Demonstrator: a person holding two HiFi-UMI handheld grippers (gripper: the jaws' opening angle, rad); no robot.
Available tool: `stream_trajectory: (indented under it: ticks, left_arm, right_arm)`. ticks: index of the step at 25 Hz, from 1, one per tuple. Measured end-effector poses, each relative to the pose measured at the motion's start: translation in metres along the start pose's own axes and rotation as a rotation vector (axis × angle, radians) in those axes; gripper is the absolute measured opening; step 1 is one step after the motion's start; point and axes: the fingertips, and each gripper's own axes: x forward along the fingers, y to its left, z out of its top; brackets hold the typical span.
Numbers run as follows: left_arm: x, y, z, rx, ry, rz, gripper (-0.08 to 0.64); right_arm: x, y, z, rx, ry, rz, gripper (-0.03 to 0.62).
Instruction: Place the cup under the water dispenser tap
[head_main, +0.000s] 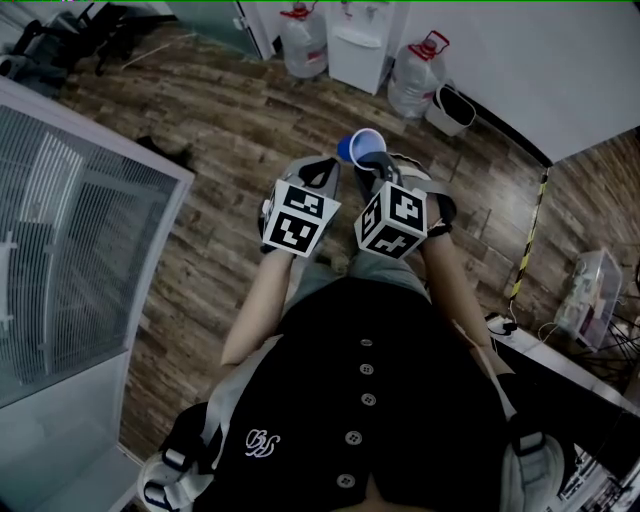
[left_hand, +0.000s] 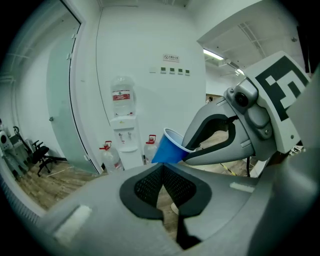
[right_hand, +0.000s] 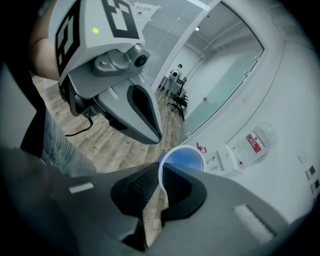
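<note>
**A:** Where's the cup?

**B:** The blue cup (head_main: 360, 147) is up off the floor, just above the centre of the head view, with its open mouth facing the camera. The right gripper (head_main: 376, 166) has it by the rim.

**A:** Is it really pinched?

**B:** Yes. In the right gripper view the cup's thin, pale-edged wall runs down between the two black pads, and they are clamped on it. The rest of the cup sticks out beyond the jaw tips.

**A:** And the other one?

**B:** The left gripper (left_hand: 162, 172) carries nothing. Its jaws are closed, tip against tip. In the head view it sits just beside the right one, the two marker cubes side by side in front of the person's dark buttoned top (head_main: 370, 400).

**A:** How does the cup stand to the water dispenser?

**B:** Well apart. The white water dispenser (head_main: 358, 45) is against the wall at the top edge of the head view, across a stretch of wood-plank floor (head_main: 220, 130). In the left gripper view it stands left of centre with an upturned bottle (left_hand: 121, 95) on top, and the cup shows to its right.

**A:** Anything around it?

**B:** A large water bottle with a red handle stands on the floor on each side, one left (head_main: 303, 40) and one right (head_main: 417, 78). A white bin (head_main: 450, 110) sits just right of the right-hand bottle.
</note>
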Motion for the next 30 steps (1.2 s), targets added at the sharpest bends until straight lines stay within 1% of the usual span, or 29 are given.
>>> stream_trajectory:
  ticks: [4,7,13,20,26,30]
  left_arm:
    - [0.004,0.008,0.003,-0.016,-0.005,0.006,0.005]
    - [0.007,0.015,0.005,-0.02,-0.007,0.008,0.005]
    - [0.03,0.044,0.009,-0.042,0.008,0.025,0.005]
    - [0.074,0.1,0.03,-0.052,0.015,0.041,0.005]
    - [0.109,0.153,0.061,-0.042,0.021,0.061,0.005]
    - [0.132,0.18,0.081,-0.037,0.029,0.077,0.005]
  right_arm:
    - [0.01,-0.002,-0.002,-0.013,0.025,0.017,0.026]
    - [0.017,-0.009,0.001,-0.008,0.018,0.023,0.026]
    - [0.04,-0.04,0.004,-0.006,0.002,0.021,0.026]
    - [0.088,-0.096,0.01,-0.019,-0.019,0.04,0.026]
    - [0.125,-0.154,0.023,-0.036,-0.038,0.051,0.026]
    - [0.145,-0.188,0.024,-0.063,-0.045,0.057,0.026]
